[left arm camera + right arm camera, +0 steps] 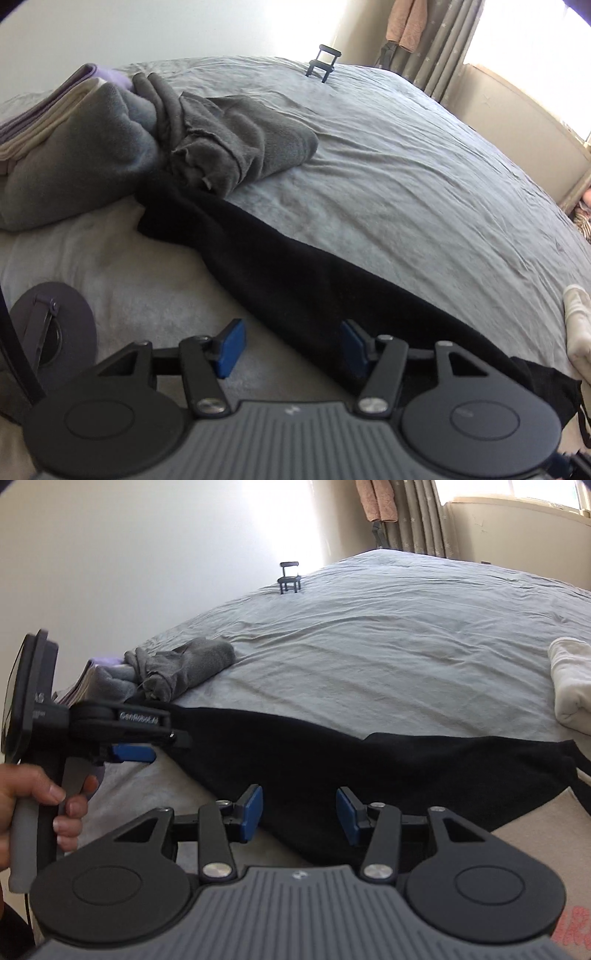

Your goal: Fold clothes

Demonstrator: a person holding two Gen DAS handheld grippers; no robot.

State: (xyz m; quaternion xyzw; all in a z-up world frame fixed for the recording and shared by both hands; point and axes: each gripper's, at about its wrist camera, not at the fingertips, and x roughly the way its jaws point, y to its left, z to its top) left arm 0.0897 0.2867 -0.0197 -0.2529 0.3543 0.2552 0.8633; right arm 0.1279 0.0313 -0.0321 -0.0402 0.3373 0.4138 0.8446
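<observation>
Black cloth [280,266] lies stretched in a long band across the near part of the bed [406,177], running from the pile of laundry at your left toward the near right edge, where its end hangs over the side. In the right wrist view the same black garment [369,760] spreads flat and wide in front of you, its far edge on the pale grey sheet.

Your left gripper [291,345] stands with its jaws spread wide; the right blue pad [351,341] touches or sits just over the black cloth's near edge, while the left pad is over the pale towel-like surface beside it. Nothing is clamped between them. Your right gripper [299,814] is likewise spread apart, both blue pads just above or on the black cloth, holding nothing. Whether they press into the fabric I cannot tell.

From the right wrist view you can see your left hand [44,805] wrapped round the left tool's handle.

Beyond the cloth's far end sits a crumpled grey garment [240,147], touching a stack of folded grey, cream and purple pieces [55,125]. A white folded item [572,679] rests near the right edge of the bed. A small black stand [323,62] is upright at the far side, and a curtain [443,44] hangs by the window.
</observation>
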